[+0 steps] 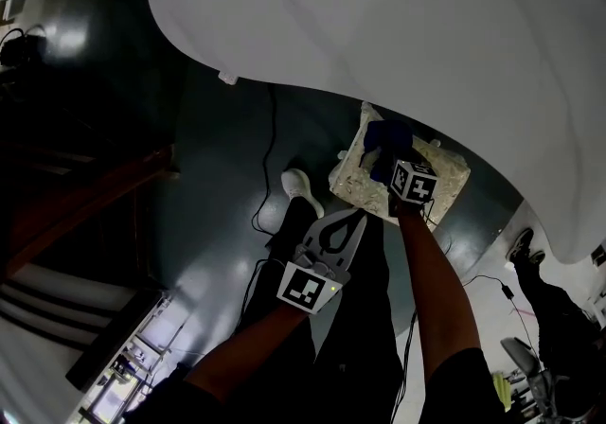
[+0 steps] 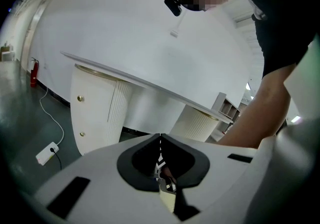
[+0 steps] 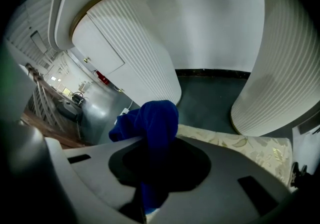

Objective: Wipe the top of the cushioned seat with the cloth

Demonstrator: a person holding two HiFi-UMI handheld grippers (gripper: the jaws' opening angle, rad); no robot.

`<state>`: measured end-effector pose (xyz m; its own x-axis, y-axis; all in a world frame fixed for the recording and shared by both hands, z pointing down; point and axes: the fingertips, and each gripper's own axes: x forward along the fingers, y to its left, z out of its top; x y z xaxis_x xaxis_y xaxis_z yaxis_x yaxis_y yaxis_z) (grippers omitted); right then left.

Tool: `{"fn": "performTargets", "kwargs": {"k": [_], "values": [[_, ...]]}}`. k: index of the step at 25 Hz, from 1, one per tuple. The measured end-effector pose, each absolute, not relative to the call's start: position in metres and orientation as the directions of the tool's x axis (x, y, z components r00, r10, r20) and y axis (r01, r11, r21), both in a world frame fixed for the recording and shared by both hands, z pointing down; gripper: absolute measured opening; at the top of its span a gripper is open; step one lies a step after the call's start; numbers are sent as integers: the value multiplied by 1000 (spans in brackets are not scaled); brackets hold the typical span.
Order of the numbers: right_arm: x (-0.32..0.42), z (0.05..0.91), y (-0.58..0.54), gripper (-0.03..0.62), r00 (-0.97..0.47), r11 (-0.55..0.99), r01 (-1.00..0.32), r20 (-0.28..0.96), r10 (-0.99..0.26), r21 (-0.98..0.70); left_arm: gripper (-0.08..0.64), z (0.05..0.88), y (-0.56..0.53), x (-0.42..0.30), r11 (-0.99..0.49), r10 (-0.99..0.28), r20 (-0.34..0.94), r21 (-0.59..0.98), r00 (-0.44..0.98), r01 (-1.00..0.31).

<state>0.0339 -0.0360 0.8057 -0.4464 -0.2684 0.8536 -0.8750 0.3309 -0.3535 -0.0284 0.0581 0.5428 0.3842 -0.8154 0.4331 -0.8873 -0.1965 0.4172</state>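
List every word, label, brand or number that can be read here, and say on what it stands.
No readable text anywhere. The left hand-held gripper and the right hand-held gripper carry only black-and-white square markers, without letters or digits. The blue cloth shows no label.

Soft blue cloth (image 3: 150,120); woven leaf-patterned seat (image 1: 355,181)

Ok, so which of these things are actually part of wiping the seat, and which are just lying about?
In the job: blue cloth, clamped in the right gripper; floral cushioned seat.

Just lying about: white table, power strip, fire extinguisher, left gripper, shut and empty.
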Motion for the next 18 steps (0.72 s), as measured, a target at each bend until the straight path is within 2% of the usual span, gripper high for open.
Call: {"fn": "performTargets", "kwargs": {"k": [18], "values": [[98,809,-26,87,-388,366,-888,883,-266,-280,17,547,59,18,-262,-783,435,419,445,-870]]}}
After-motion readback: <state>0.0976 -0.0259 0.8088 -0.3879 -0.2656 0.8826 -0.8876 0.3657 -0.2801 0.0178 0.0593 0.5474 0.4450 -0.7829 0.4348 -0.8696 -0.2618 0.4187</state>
